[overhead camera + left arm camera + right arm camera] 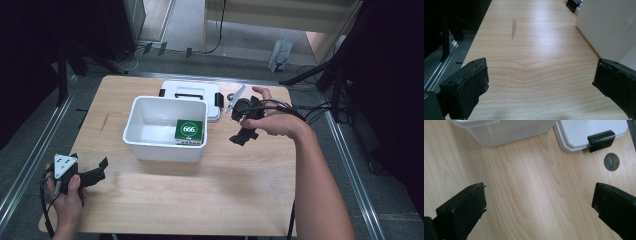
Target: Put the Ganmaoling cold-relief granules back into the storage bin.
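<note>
High view shows the white bin (167, 131) mid-table, open side up, long axis left to right; it looks light, stiff and smooth-walled, best pinched at the rim. A green box (189, 131) lies inside. Its lid (192, 95) lies flat behind. Right gripper (243, 137) and left gripper (100, 167) gape empty.

We see a light wooden table (200, 200) standing on a grey floor (190, 30). Metal rails (30, 160) run along the floor on both sides. Black curtains (30, 65) darken the left and right edges. Beyond the table stands pale wooden furniture (280, 15), brightly lit.
</note>
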Tool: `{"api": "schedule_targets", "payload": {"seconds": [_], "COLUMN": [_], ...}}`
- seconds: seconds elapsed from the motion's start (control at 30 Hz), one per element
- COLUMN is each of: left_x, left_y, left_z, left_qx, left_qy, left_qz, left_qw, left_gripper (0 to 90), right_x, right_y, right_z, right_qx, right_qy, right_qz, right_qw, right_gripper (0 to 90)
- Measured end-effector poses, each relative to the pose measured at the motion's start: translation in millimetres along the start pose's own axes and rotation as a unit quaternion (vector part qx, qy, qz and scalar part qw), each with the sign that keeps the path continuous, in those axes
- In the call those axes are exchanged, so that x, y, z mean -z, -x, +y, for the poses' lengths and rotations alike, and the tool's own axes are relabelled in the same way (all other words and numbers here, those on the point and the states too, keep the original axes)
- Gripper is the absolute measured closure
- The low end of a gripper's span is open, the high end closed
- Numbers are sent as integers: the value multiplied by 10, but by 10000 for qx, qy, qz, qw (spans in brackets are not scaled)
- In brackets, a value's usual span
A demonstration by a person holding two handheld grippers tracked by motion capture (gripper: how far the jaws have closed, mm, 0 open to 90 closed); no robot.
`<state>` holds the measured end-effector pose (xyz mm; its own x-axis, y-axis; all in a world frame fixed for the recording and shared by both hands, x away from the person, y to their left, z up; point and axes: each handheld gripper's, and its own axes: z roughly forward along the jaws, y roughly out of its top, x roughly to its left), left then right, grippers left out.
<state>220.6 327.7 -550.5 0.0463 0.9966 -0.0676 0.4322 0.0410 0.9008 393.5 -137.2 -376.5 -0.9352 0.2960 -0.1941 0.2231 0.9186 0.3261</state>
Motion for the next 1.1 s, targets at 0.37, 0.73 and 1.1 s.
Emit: {"api": "schedule_targets", "payload": {"seconds": [0.37,0.73,1.1], "left_x": [1,3,4], "left_y": [8,9,11], "left_z": [-2,-3,-3], "left_qx": [-20,-25,-40], "left_qy": [7,14,11], "left_qz": [0,8,11], "left_qw": [10000,10000,10000], "left_gripper": [0,1,0], "right_x": [-50,-164,-396], "right_y": [-41,-136,-306], "right_z": [-466,-902,-1359], "right_qx": [-485,-1051,-1721], "right_qy": [494,990,1400], "right_qz": [-284,-458,-657], "right_qw": [9972,9885,9729], "right_gripper": [0,0,0]}}
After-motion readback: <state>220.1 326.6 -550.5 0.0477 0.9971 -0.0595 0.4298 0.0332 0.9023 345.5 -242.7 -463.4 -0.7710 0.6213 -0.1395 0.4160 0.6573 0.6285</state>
